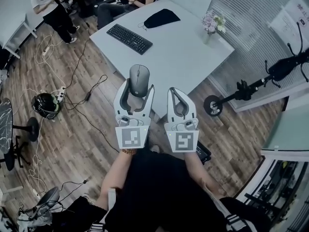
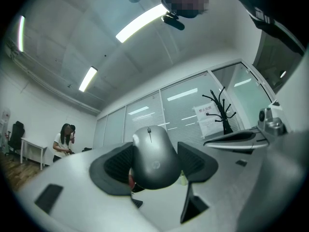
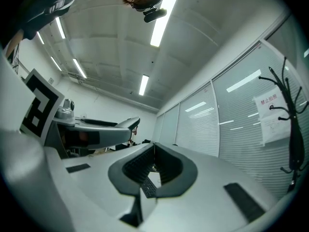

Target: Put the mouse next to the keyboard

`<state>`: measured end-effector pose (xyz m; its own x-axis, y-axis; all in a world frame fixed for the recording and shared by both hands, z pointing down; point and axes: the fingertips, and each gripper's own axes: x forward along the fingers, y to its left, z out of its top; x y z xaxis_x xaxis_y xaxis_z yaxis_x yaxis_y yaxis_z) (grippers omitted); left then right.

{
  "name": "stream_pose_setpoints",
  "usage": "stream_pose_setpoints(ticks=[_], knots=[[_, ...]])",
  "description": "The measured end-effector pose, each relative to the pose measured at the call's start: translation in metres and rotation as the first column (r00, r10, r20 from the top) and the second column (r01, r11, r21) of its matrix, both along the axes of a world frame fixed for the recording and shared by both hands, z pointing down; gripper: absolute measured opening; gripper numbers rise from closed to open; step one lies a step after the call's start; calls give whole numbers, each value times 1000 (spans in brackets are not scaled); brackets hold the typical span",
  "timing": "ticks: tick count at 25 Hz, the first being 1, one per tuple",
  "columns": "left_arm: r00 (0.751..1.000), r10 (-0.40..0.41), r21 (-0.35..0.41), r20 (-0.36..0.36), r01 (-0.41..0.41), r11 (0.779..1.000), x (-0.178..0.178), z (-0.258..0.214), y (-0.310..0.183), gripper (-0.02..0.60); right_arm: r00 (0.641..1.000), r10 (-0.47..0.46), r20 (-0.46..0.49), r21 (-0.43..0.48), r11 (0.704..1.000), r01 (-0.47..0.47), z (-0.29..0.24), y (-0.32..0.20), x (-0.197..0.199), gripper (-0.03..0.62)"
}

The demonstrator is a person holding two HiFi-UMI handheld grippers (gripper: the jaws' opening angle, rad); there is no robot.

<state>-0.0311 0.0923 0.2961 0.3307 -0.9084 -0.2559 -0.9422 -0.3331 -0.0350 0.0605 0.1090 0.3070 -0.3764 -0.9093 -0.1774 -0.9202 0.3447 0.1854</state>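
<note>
Just one mouse, one keyboard.

The mouse looks smooth matt plastic, the table smooth and matt, the floor wood-grained planks.

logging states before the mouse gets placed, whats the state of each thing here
left gripper: shut on the mouse
mouse: held in the air between the jaws, not yet on the table
right gripper: shut, empty
keyboard: flat on the table, untouched
face mask: lying on the table
flowers: upright
</note>
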Motion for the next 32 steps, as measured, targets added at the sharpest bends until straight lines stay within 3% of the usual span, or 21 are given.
stream_pose_setpoints(ticks=[5, 20, 32], knots=[[999, 18, 1, -30, -18, 1000, 3, 7, -23, 295, 1000, 24, -9, -19, 1000, -24, 9, -25, 4, -1], [1000, 30, -72, 4, -29, 997, -9, 46, -144, 296, 997, 54, -50, -69, 996, -58, 28, -142, 0, -2], [995, 100, -137, 14, -97, 986, -12, 86, -230, 295, 987, 130, -95, -128, 982, -141, 46, -219, 1, -2]])
